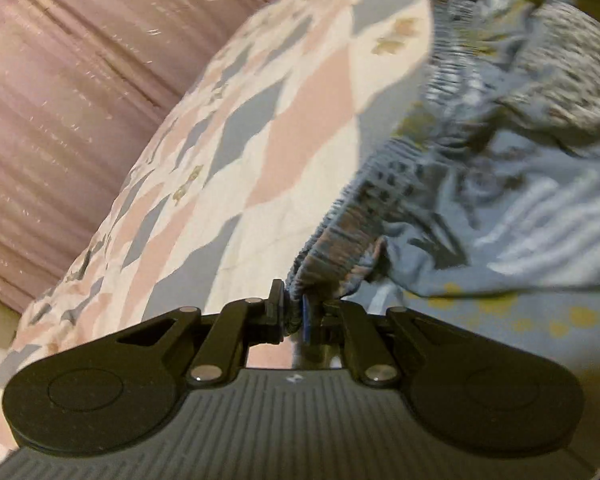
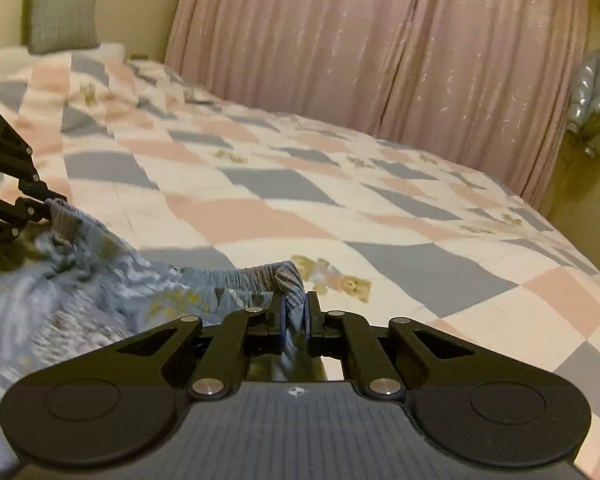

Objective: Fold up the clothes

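Observation:
A pair of blue patterned shorts (image 1: 500, 200) with a gathered elastic waistband (image 1: 364, 208) hangs over the quilted bed (image 1: 260, 140). My left gripper (image 1: 291, 312) is shut on one end of the waistband. My right gripper (image 2: 295, 320) is shut on the other end of the waistband (image 2: 288, 276). The shorts (image 2: 80, 280) spread blurred to the left in the right wrist view. The left gripper (image 2: 40, 204) shows there at the left edge, pinching the waistband. The shorts are held between both grippers just above the bed (image 2: 340, 208).
The bed has a quilt of pink, grey and white diamonds with small bears. Pink curtains (image 2: 380, 48) hang behind the bed. A grey pillow (image 2: 62, 14) leans on the wall at the head. Some blue clothing (image 2: 592, 100) hangs at the far right.

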